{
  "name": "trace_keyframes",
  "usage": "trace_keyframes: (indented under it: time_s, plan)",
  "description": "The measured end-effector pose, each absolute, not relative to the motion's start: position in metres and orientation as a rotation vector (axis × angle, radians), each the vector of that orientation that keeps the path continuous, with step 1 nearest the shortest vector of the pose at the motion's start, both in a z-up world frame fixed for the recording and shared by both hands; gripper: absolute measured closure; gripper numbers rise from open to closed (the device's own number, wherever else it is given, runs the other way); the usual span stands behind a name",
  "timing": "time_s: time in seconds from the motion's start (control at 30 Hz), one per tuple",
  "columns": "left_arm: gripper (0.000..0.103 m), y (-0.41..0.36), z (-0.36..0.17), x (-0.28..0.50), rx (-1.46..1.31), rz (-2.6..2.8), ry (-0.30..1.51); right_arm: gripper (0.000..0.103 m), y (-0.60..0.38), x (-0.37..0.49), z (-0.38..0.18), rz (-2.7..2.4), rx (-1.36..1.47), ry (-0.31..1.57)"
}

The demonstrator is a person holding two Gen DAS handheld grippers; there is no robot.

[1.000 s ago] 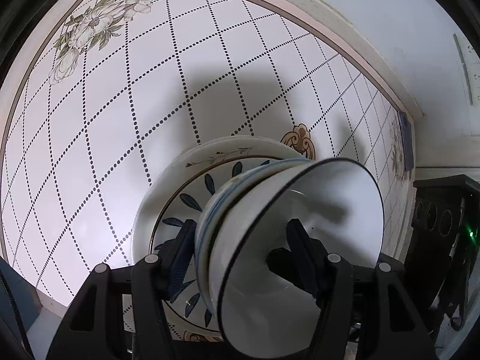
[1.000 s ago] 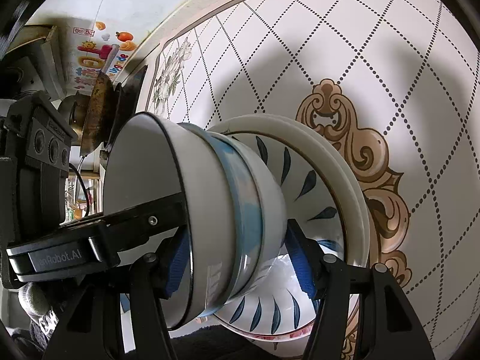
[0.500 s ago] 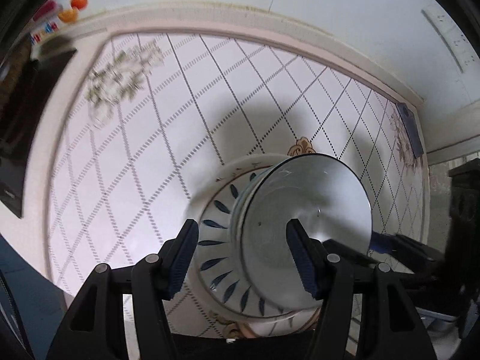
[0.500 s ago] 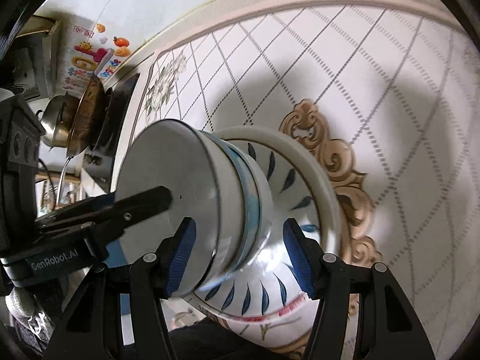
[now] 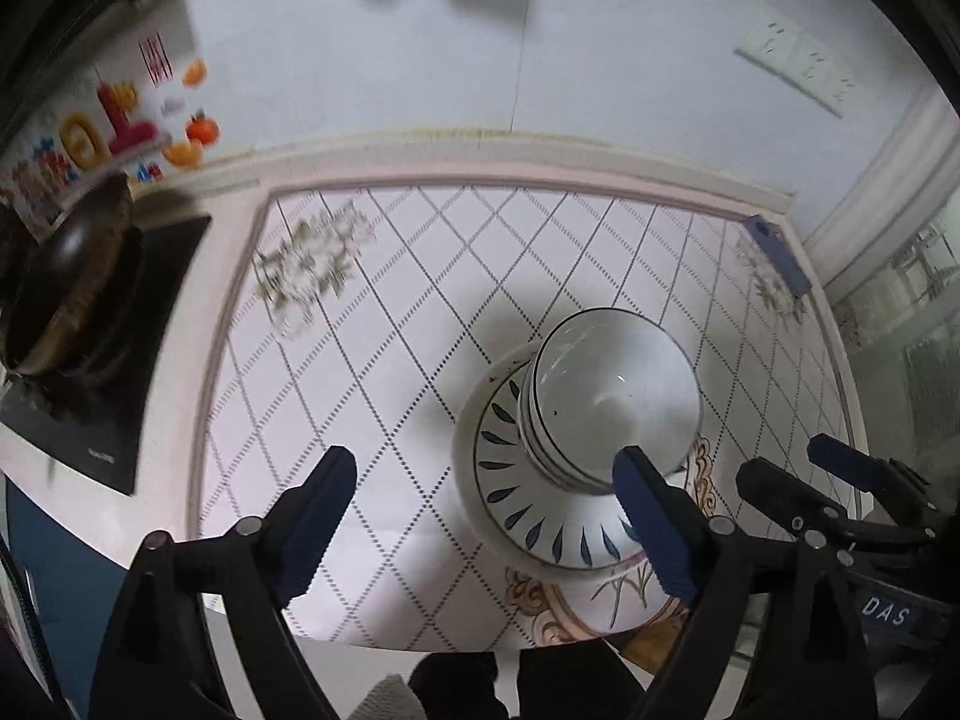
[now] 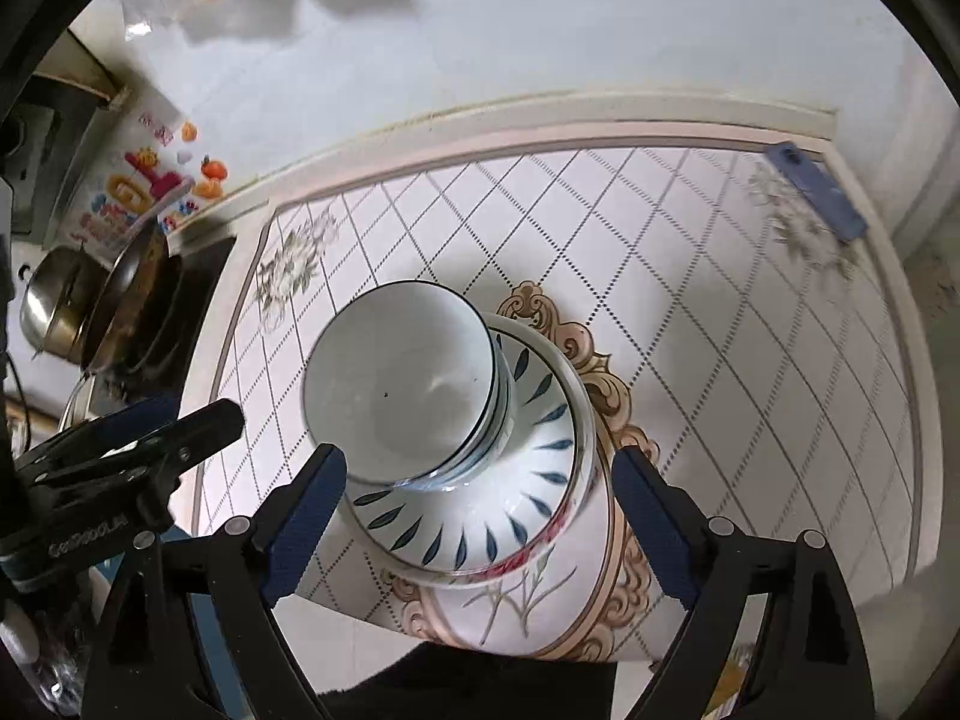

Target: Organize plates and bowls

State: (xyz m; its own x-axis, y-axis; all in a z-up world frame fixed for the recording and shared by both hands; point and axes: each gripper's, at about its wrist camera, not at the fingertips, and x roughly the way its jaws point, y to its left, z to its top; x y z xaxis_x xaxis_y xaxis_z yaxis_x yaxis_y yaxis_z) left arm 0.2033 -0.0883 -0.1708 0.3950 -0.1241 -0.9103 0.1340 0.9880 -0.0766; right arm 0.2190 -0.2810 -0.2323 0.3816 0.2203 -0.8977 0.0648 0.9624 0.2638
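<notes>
A stack of white bowls (image 5: pixel 612 396) (image 6: pixel 408 390) with dark rims stands in a plate with a blue leaf pattern (image 5: pixel 540 522) (image 6: pixel 480 534), which rests on a larger plate with a floral rim (image 5: pixel 618 600) (image 6: pixel 528 606). The pile sits on the tiled counter. My left gripper (image 5: pixel 486 516) is open and empty, above and to the left of the stack. My right gripper (image 6: pixel 480 516) is open and empty, raised above the stack's near side, jaws apart on either side of it.
The counter (image 5: pixel 390 330) has a diamond-dot tile pattern with a pink border. A dark wok (image 5: pixel 66 276) sits on a black cooktop (image 5: pixel 108 396) at the left, with a metal pot (image 6: pixel 54 300) beside it. A blue flat object (image 6: pixel 816 189) lies at the far right corner.
Both grippers have let go of the bowl stack and pulled back up and away from it. The stack now stands alone on the plates.
</notes>
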Motion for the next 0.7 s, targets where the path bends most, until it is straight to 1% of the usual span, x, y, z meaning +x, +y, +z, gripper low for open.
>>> trace_keyframes:
  time_s: [0.03, 0.07, 0.1, 0.4, 0.57, 0.7]
  plan:
    - [0.012, -0.086, -0.164, 0.198, 0.016, -0.167, 1.137, 0.010, -0.280, 0.213, -0.227, 0.089, 0.275, 1.168]
    - [0.006, -0.084, -0.156, 0.190, 0.034, -0.167, 1.117, 0.010, -0.278, 0.203, -0.220, 0.070, 0.276, 1.153]
    - [0.005, -0.082, -0.148, 0.182, 0.044, -0.170, 1.099, 0.010, -0.277, 0.197, -0.213, 0.056, 0.278, 1.141]
    - [0.002, -0.066, -0.073, 0.108, 0.038, -0.204, 0.938, 0.007, -0.254, 0.105, -0.115, -0.027, 0.228, 0.963]
    - [0.001, -0.062, -0.045, 0.073, 0.018, -0.200, 0.878, 0.005, -0.243, 0.056, -0.064, -0.056, 0.173, 0.878]
    - [0.001, -0.058, -0.032, 0.054, -0.010, -0.190, 0.844, 0.004, -0.240, 0.029, -0.037, -0.063, 0.144, 0.840]
